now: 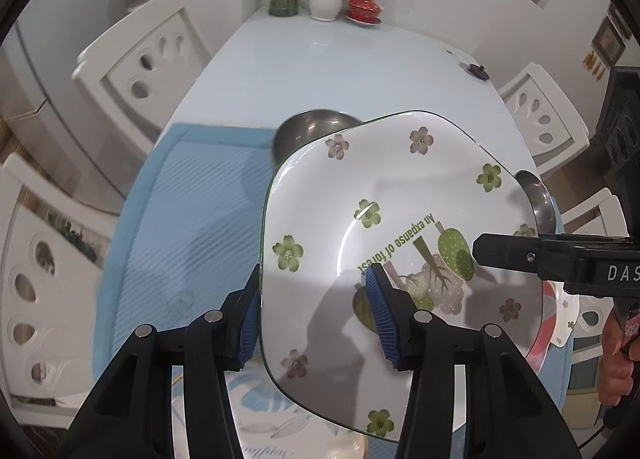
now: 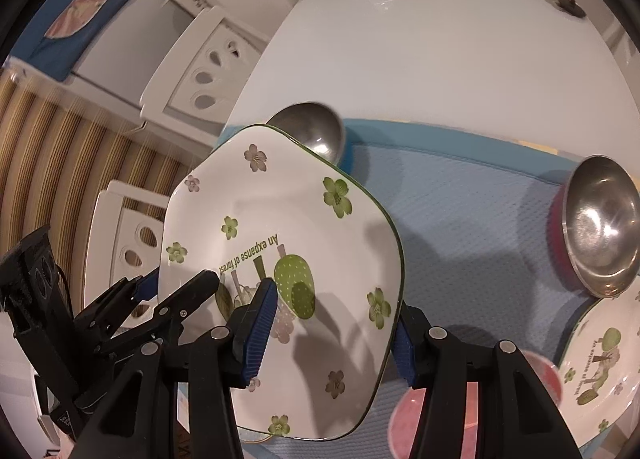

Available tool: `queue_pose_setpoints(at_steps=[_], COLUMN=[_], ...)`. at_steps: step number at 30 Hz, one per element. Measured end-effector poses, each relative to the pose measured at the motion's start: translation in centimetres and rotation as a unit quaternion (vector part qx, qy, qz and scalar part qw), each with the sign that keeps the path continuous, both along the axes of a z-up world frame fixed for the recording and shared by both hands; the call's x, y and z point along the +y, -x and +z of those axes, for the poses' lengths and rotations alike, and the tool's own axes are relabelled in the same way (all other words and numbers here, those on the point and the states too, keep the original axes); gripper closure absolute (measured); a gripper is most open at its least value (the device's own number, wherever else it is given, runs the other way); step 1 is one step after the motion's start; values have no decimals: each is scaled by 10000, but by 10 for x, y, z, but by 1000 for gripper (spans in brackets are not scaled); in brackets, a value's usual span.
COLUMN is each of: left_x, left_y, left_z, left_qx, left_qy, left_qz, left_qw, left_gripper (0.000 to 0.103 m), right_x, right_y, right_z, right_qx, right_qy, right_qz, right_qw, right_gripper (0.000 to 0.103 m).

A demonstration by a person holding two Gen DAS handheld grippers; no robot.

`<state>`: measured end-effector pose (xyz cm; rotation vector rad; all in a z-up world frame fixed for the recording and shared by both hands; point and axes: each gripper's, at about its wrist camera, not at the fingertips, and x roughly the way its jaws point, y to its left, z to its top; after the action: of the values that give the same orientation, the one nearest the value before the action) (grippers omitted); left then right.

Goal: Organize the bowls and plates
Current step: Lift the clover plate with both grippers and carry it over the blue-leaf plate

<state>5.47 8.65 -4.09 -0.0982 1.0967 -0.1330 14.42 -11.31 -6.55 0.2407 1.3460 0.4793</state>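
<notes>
**Floral plate pinched from both sides**

Left gripper [image 1: 316,315] fingers and right gripper [image 2: 332,325] fingers each pinch opposite rims of the floral plate [image 1: 400,195], lifted above the blue mat [image 2: 460,195]. Beyond the fingertips sit two steel bowls [image 2: 600,227] on the desk [image 1: 328,67].

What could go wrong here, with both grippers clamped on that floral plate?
1. The left gripper and right gripper each pinch the raised floral plate; uneven pulling could slip it.
2. A drop might strike the steel bowl or the blue-patterned plate beneath.
</notes>
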Motion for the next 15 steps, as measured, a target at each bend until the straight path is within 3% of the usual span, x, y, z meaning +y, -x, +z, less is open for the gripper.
queue_pose_setpoints(at_steps=[15], left_x=[64], left_y=[54], left_z=[-8], left_qx=[108], left_qy=[61], left_qz=[600], left_qw=[9981], left_gripper=[57], right_x=[76], right_y=[38], right_z=[-9], right_qx=[108], right_qy=[59], right_qz=[724], right_qw=[9973], right_gripper=[51])
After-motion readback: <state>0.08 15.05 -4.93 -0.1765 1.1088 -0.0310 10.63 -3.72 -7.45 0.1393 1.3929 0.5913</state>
